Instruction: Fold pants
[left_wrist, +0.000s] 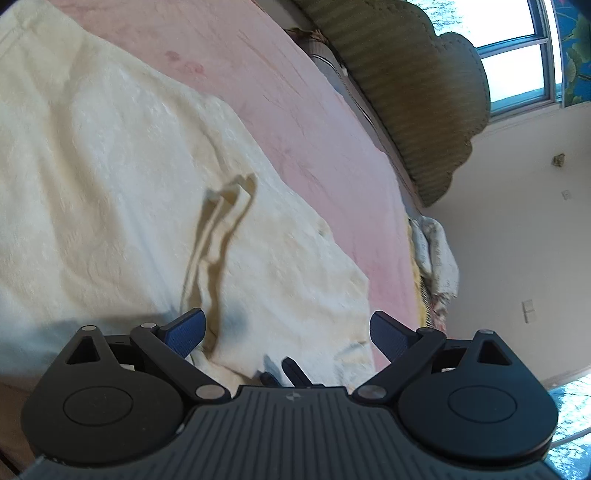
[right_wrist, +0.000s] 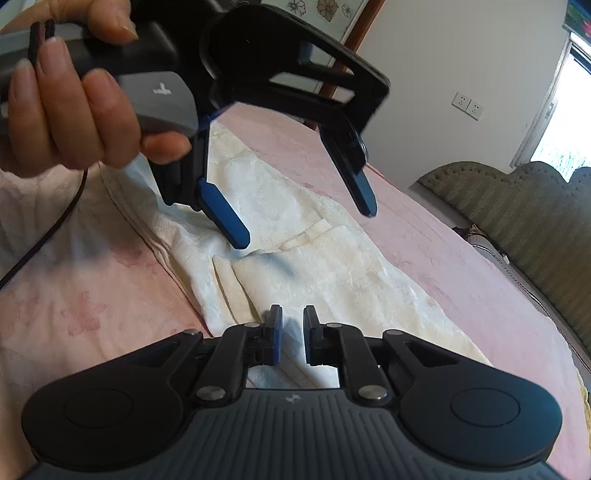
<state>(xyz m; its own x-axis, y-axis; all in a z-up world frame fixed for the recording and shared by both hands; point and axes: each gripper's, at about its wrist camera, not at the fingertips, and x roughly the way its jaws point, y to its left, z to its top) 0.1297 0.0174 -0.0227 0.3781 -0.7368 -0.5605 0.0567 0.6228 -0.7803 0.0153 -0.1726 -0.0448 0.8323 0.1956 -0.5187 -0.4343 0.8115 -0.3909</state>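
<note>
pants (right_wrist: 295, 251): cream, lying flat along the pink bed (right_wrist: 461, 258), pocket flap up
left gripper (right_wrist: 306, 221): fingers spread wide, hovering over the pocket, nothing between them
right gripper (right_wrist: 292, 334): fingers nearly pressed together, narrow gap, no cloth visibly pinched
risk: left may pinch only the top layer, so fold drags crooked

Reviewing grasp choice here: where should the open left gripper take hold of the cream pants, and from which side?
Probably the raised fold ridge of the cream pants, from above. It stands proud of the flat cloth, so the open left gripper can straddle it. The right gripper is nearly shut over the near edge.
</note>
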